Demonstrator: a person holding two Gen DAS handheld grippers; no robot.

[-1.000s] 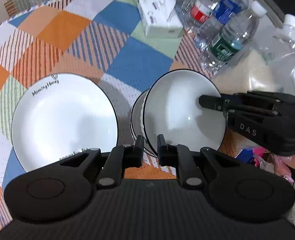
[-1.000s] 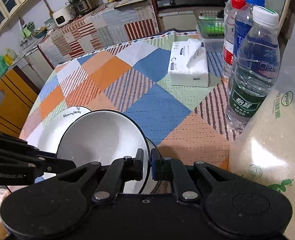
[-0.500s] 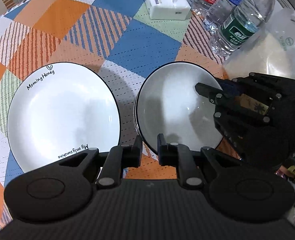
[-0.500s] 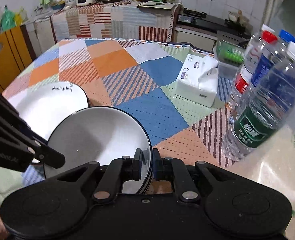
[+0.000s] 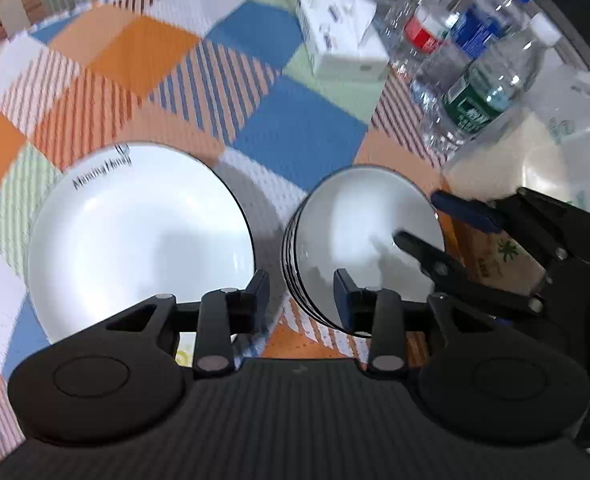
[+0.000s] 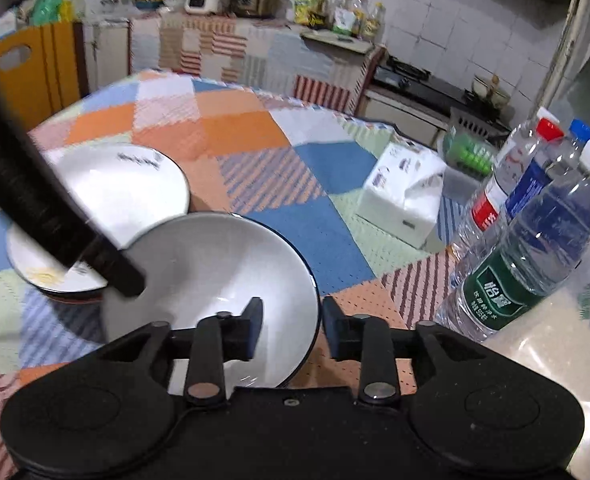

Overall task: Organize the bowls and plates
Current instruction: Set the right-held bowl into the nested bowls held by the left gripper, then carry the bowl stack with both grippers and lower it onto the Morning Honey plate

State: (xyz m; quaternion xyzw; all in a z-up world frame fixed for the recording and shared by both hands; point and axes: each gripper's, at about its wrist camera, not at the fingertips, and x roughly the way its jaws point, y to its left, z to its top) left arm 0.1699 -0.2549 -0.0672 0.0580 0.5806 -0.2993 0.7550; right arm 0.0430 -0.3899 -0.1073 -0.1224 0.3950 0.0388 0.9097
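Left tongs: our left tongs (image 5: pixel 301 294) are opening, jaws parted to a middling gap. The near rim of the bowl stack (image 5: pixel 359 240) sits between them, and we see no pad pressing on it.
Right tongs: our right tongs (image 6: pixel 291 326) are opening too. The right-hand rim of the top bowl (image 6: pixel 215 276) runs through the gap, clear of both pads as far as we can tell.
Bowls: several bowls are nested in one stack on the worktop (image 5: pixel 295 136), white with dark rims. The stack stands just ahead of both tongs, directly between them.
Key relation: the stack lies just right of the left tongs' centre line and just left of the right tongs' centre line. Both hands are about equally near, each on its own side of the rim. A round bowl has no long axis to line up with.
Plate: a wide white plate (image 5: pixel 139 240) lies flat just left of the stack, close to it, nearer to our left hand.
Our judgement: the bowls look set down and released. Backing off should go straight away from the rim, so no finger catches it.
Writing: the plate's far edge reads "Morning Honey", though blurred.
Far side: a tissue pack (image 5: pixel 341 36) and three water bottles (image 5: pixel 491 84) stand beyond; their print is too small to read.
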